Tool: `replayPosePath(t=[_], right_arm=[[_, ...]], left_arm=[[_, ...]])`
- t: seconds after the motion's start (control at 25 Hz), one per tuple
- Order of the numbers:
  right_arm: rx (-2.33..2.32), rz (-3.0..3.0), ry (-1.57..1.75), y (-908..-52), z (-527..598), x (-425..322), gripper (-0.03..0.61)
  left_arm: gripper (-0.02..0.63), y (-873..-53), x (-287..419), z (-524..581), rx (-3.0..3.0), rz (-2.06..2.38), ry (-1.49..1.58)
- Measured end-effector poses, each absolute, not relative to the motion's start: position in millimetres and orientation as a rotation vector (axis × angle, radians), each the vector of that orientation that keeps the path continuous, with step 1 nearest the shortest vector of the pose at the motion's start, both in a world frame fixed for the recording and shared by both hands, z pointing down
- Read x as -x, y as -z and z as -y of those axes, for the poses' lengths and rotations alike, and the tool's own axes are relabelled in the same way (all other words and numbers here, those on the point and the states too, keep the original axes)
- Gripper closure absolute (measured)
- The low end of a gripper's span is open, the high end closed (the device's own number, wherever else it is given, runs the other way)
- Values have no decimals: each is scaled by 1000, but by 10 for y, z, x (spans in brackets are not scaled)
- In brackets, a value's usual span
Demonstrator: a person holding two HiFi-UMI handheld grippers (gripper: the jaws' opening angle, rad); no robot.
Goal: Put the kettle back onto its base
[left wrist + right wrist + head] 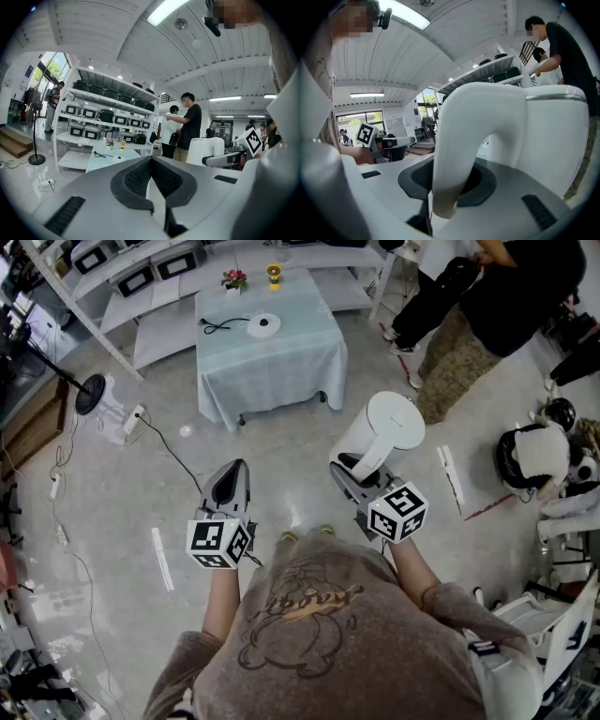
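Observation:
A white kettle [384, 432] hangs in the air over the floor, and my right gripper [354, 468] is shut on its handle. In the right gripper view the curved white handle [454, 154] fills the space between the jaws, with the kettle body [548, 140] beyond. The round white base [263, 324] with its black cord lies on the blue-clothed table [281, 367] further ahead. My left gripper [228, 486] is level and to the left of the kettle, shut on nothing, and its pads [140, 176] meet. In the left gripper view the kettle [205, 151] is at the right and the base [118, 157] is far off.
A small flower pot [234, 279] and a yellow item [273, 275] stand at the table's far edge. People [487, 306] stand at the back right. White shelves [141, 277] line the back, a fan stand [91, 393] and a power strip [134, 418] sit on the floor at left, and clutter [544, 456] at right.

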State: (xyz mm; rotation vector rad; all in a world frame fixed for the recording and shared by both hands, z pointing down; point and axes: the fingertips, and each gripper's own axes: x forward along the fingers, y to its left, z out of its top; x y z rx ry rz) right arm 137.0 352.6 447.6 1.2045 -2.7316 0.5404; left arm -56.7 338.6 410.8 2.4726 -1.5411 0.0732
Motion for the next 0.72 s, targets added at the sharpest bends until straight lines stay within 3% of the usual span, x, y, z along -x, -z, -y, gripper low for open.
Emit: replayPosePath(t=[0.72], right_arm=[[-1229,2702,-550,-4601,-3179,-896,477]], left_arm=[[594,-4205,1010,-2989,-2514,1452,-64]])
